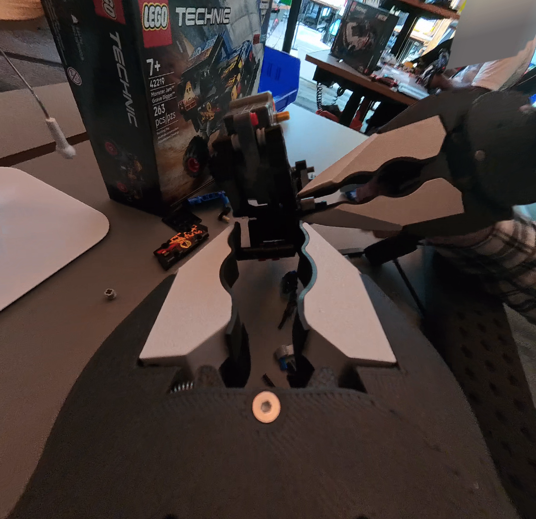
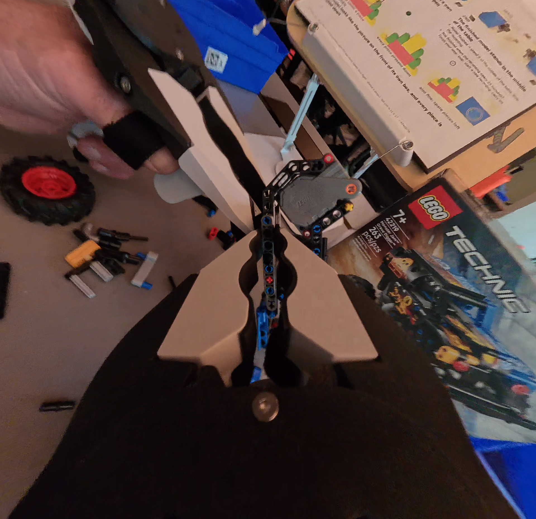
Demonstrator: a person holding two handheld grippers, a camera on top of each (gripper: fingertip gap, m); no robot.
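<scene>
Two grippers of mine meet on one half-built black and grey toy-brick chassis [image 1: 258, 168], lifted above the grey tabletop [image 1: 58, 345]. My left gripper [image 1: 268, 244] clamps its lower end; my right gripper [image 2: 268, 244] is pinched narrow on its studded black beam. The printed cardboard set box [image 1: 139, 104] stands just behind, crowding that side. A red-hubbed black tyre [image 2: 48, 190] and small loose pieces [image 2: 110, 261] lie well apart.
</scene>
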